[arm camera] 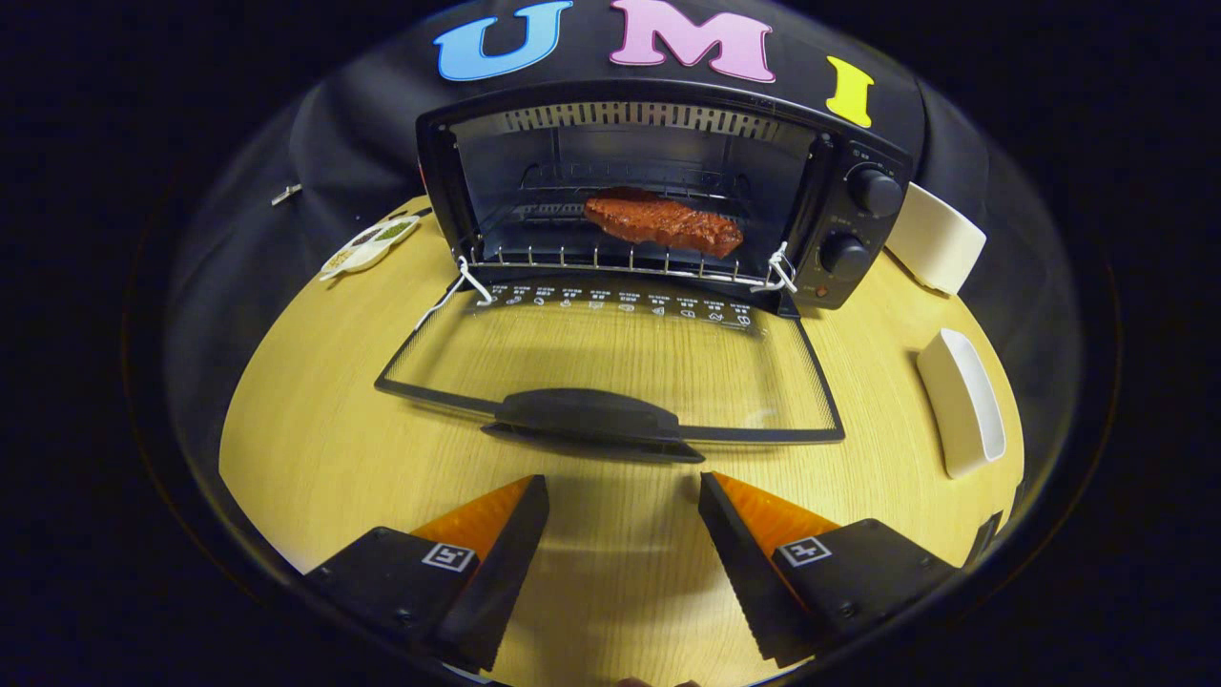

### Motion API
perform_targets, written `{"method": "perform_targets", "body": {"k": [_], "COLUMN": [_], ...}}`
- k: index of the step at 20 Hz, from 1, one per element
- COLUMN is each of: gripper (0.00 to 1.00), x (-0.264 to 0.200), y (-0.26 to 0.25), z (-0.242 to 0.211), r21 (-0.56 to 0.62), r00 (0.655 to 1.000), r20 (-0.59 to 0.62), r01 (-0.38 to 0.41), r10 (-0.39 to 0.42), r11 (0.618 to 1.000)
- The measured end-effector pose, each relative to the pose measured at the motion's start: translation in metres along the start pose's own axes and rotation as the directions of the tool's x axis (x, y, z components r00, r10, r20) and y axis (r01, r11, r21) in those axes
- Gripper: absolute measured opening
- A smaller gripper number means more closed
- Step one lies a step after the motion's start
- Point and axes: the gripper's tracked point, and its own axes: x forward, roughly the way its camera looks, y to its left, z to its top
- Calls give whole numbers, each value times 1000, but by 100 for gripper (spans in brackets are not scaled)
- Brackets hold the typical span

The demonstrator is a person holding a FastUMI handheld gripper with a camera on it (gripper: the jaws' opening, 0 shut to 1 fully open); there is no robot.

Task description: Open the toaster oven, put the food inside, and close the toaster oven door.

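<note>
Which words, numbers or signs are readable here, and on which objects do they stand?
None is legible.
Glass door: a row of small white icons along its hinge edge, too small to read.
Toaster oven: markings around its two knobs, blurred.
Gripper, open: square black-and-white marker patterns on both fingers, no words.

Round pale wooden table (315, 458), black cloth wall (353, 124) behind, dim surroundings

Cam rides the gripper (623, 491), low over the table (315, 448), looking straight into the open oven (668, 191) nearby.
</note>
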Motion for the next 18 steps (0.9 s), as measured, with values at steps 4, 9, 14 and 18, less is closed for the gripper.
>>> {"method": "perform_targets", "body": {"k": [4,9,14,18], "gripper": [98,98,99,99], "x": [3,-17,-46,-54], "y": [1,4,4,2], "z": [10,34,78,122], "r21": [2,-76,-128,-113], "r00": [1000,993,970,955], "r20": [9,105,221,274], "r01": [-11,-40,-70,-88], "r10": [11,48,97,116], "r11": [1000,996,989,990]}}
